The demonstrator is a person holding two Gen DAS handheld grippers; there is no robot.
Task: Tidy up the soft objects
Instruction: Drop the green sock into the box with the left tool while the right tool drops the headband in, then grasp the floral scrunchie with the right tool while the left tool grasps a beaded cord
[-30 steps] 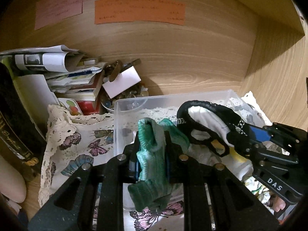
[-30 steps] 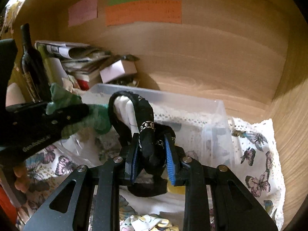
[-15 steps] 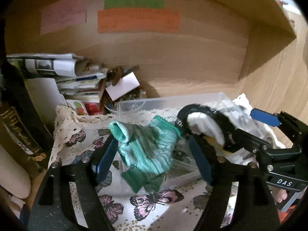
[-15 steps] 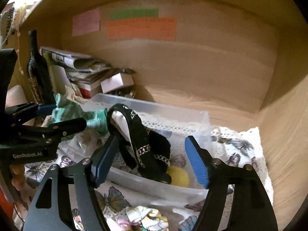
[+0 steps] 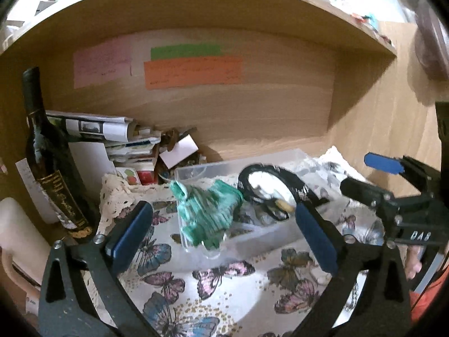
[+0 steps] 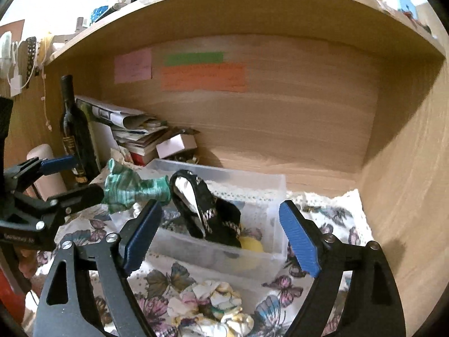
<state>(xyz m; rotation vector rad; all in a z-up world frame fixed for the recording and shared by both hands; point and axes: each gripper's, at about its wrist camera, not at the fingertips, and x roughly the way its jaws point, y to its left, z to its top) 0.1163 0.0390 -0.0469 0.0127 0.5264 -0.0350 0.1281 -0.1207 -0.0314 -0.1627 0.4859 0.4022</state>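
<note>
A green striped sock point(image 5: 207, 213) hangs over the left end of a clear plastic bin point(image 5: 269, 234); it also shows in the right wrist view point(image 6: 132, 188). A black-and-white soft item point(image 6: 206, 210) lies in the bin point(image 6: 277, 185) beside a yellow ball point(image 6: 251, 245). My left gripper point(image 5: 224, 236) is open and empty, pulled back from the sock. My right gripper point(image 6: 219, 234) is open and empty, in front of the bin. A floral fabric bundle point(image 6: 213, 306) lies on the butterfly cloth point(image 6: 336, 216) below it.
The bin stands on the butterfly cloth point(image 5: 230, 289) inside a wooden shelf compartment. A dark wine bottle point(image 5: 53, 165) and a stack of papers and books point(image 5: 120, 140) stand at the left. The wooden side wall point(image 6: 407, 168) is close on the right.
Both grippers opened and let go: the sock now hangs on the bin's end, the black-and-white item lies in the bin. Both grippers drew back from the shelf.
</note>
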